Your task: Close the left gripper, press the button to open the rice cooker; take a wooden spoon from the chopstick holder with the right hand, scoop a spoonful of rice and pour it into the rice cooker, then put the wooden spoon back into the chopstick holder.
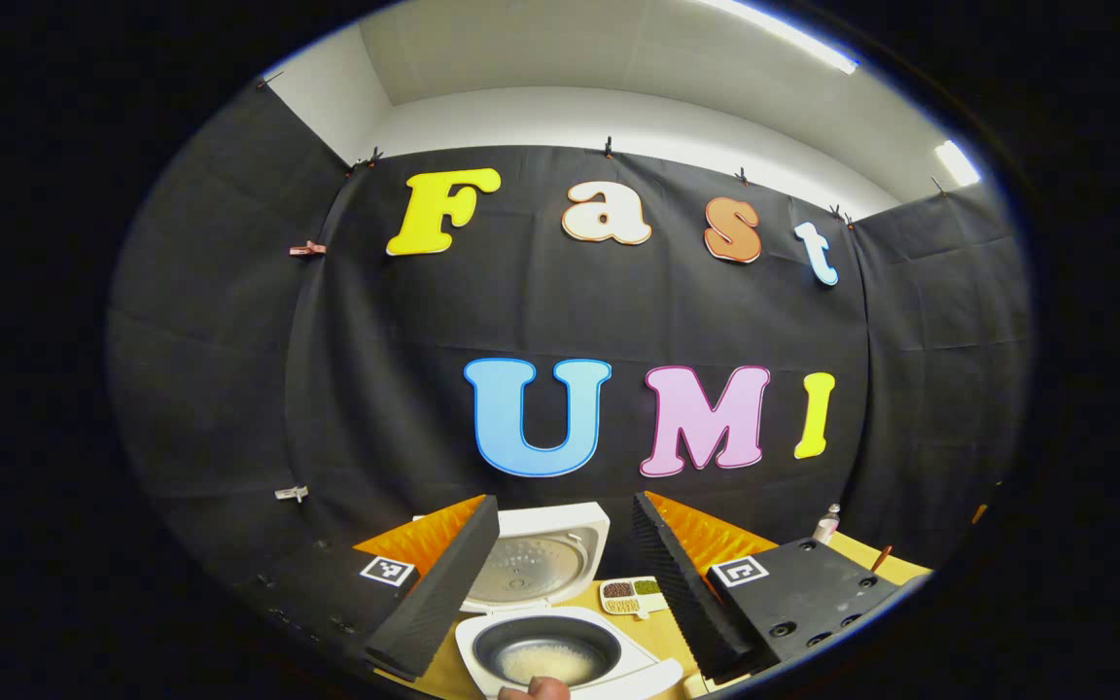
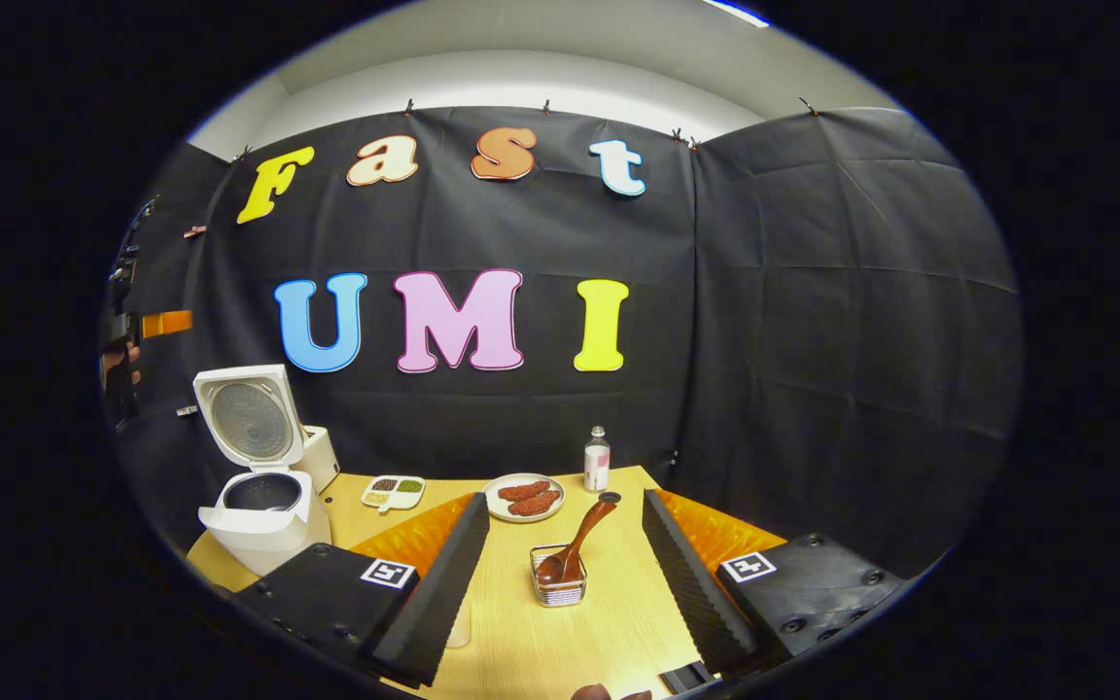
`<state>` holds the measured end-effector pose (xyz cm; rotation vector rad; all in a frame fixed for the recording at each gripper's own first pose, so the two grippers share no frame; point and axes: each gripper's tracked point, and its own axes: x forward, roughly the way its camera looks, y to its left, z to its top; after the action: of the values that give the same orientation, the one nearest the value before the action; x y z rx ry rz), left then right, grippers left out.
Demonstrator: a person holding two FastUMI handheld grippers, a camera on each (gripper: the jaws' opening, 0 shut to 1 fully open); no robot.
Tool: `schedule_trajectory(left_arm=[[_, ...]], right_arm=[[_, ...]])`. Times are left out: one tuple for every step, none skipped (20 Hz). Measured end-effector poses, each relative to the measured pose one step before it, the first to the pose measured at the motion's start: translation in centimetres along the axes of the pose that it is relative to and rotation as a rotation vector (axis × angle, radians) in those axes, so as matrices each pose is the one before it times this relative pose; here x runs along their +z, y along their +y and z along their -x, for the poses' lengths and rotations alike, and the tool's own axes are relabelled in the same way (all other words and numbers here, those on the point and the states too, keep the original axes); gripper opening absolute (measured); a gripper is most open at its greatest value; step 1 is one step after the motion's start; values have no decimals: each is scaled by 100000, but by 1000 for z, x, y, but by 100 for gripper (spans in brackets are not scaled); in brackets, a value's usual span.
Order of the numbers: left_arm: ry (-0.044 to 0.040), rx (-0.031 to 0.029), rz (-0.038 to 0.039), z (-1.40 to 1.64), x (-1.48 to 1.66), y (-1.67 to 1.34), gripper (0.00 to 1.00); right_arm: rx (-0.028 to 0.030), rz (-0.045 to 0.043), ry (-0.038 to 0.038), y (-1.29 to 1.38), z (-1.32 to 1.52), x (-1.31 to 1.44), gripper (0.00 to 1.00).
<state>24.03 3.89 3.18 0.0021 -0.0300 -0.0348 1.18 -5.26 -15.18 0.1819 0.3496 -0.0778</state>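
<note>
Through my left gripper view, my left gripper (image 1: 560, 583) hangs with its fingers spread wide and nothing between them. Just below and ahead of them sits the rice cooker (image 1: 560, 651), its lid (image 1: 533, 559) thrown back upright; a pale layer of rice (image 1: 548, 664) lies in the bottom of the dark inner pot. Past the cooker, toward my right finger, is a small divided dish of grains (image 1: 633, 595).

Through my right gripper view, my right gripper (image 2: 565, 574) is likewise wide open and empty. Right ahead between its fingers stands the wire chopstick holder (image 2: 559, 586) with the wooden spoon (image 2: 579, 542) leaning in it, bowl down, handle tilting away to the right. Beyond that are a plate of reddish-brown pieces (image 2: 524, 498) and a small bottle (image 2: 597, 459) near the far edge. Off to my left the open cooker stands on the table's corner, the grain dish between it and the plate.

Everything rests on a light wooden table (image 2: 609, 622); black cloth walls close the booth, with a white ceiling above.

A pale object beside my right gripper's left finger is mostly hidden. I cannot tell what the plate's pieces are.
</note>
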Motion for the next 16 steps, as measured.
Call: schedule_trajectory(left_arm=[[230, 1216, -1474, -1532, -161, 575, 95], [290, 1561, -635, -1609, -211, 609, 95], [246, 994, 413, -1617, -232, 342, 95], [362, 1375, 1013, -1594, -164, 527, 95], [501, 1150, 1396, -1606, -219, 395, 95], [634, 935, 203, -1601, -159, 329, 95], [538, 994, -1426, -1558, -247, 416, 95], [669, 233, -2444, -1493, -195, 179, 95], [1280, 38, -2582, -1335, -447, -27, 95], [1094, -583, -2399, -1188, -418, -201, 95], [849, -266, -1821, -1156, -273, -157, 95], [543, -331, -968, -1083, -332, -161, 95], [1156, 49, -177, -755, -535, -111, 94], [1573, 113, 52, -774, -658, -105, 94], [1481, 632, -7, -675, -676, 66, 94], [1632, 7, -238, -659, -641, -14, 95]], right_arm=[[-444, 1039, -276, 128, 370, -87, 98], [-1170, 2153, -362, -90, 400, -74, 98], [-1454, 2495, -80, -277, 360, -200, 99], [-1362, 2165, 630, -252, 441, -310, 99], [-1108, 1248, 354, -167, 643, -179, 98], [-1119, 237, 282, -111, 534, -54, 98], [-849, -1100, 762, -94, 628, -157, 98], [-434, -1998, 612, 164, 619, -258, 98], [-254, -951, 772, 233, 606, -361, 98], [-571, 662, 924, 94, 448, -462, 98], [-301, 1836, 778, -27, 416, -453, 96], [108, 2014, 477, 109, 324, -212, 98], [-131, 1331, 21, 129, 246, 80, 98], [-59, 351, -247, 121, 271, 225, 98], [-319, -323, -535, 26, 252, 289, 98], [-132, -624, -357, 65, 190, 196, 98]])
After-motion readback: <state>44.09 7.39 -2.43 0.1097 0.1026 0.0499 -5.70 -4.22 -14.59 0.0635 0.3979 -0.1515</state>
